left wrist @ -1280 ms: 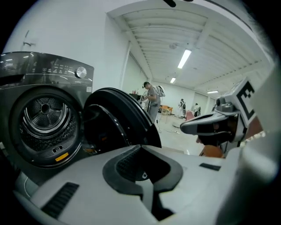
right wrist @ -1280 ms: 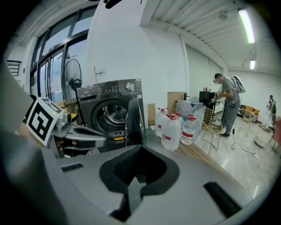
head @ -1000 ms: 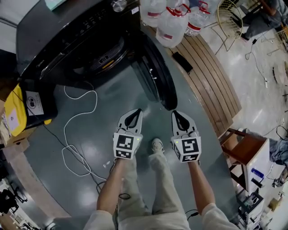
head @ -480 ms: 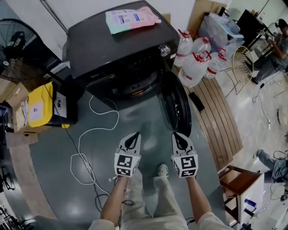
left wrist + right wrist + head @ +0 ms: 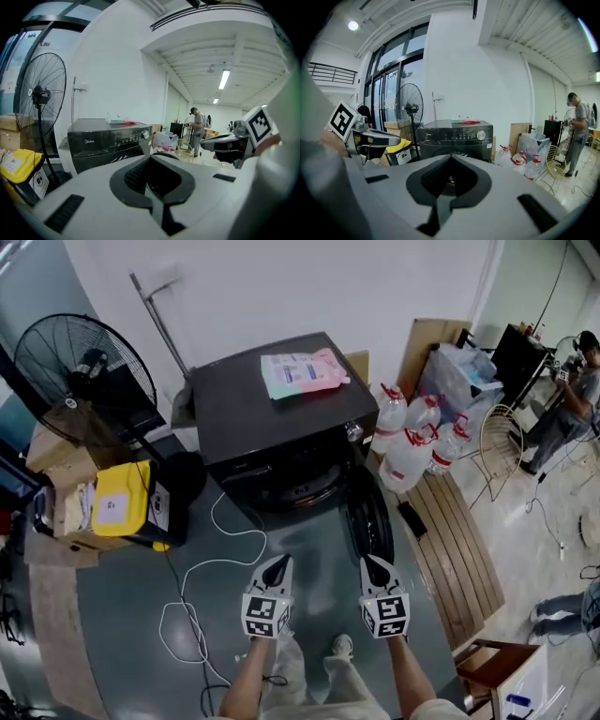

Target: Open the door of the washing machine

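Observation:
A black front-loading washing machine stands against the white wall, and its round door hangs swung open to the right. The machine also shows in the left gripper view, and the right gripper view catches the same machine. My left gripper and right gripper are held side by side over the floor, well in front of the machine and apart from it. Both are shut, jaws meeting tip to tip with nothing between them.
A pink and green pouch lies on the machine's top. Water jugs stand to its right beside a wooden slat platform. A standing fan, a yellow box and a white cable are at left. A person stands far right.
Both grippers rose together and the view pulled back from the machine, so the whole machine, wall and fan now show. The door stays open; both grippers stay shut.

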Tool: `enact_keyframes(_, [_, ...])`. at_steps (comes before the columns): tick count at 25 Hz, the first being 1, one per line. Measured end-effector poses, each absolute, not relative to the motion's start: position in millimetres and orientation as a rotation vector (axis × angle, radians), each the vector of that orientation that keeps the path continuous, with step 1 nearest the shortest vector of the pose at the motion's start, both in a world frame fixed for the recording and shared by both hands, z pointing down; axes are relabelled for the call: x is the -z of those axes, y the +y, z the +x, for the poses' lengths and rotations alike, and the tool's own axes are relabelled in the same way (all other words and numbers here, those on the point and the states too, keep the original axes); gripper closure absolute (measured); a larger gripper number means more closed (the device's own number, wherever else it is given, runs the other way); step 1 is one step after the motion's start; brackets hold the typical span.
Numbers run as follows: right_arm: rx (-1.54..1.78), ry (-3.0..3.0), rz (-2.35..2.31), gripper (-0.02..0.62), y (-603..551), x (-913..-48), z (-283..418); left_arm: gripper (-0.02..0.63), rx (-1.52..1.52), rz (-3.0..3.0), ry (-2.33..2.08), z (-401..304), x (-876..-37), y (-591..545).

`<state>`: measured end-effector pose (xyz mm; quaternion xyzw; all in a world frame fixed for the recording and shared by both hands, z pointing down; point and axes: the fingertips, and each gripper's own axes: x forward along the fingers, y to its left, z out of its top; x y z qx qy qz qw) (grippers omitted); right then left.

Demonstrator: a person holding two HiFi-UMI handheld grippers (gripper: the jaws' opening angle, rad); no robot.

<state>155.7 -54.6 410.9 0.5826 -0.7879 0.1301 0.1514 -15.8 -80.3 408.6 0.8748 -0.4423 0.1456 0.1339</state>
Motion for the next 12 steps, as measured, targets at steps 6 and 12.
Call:
enact_keyframes(6, [-0.332,-2.28,1.7,0.597,-51,-362,164,0.598,-0.369,2.553,-1.343,-22,-353,-82])
enact_keyframes(12, [-0.31,-2.279,1.702,0.597,-39,-330,175,0.598,-0.349,2.553,-1.382,-24,-316,-75])
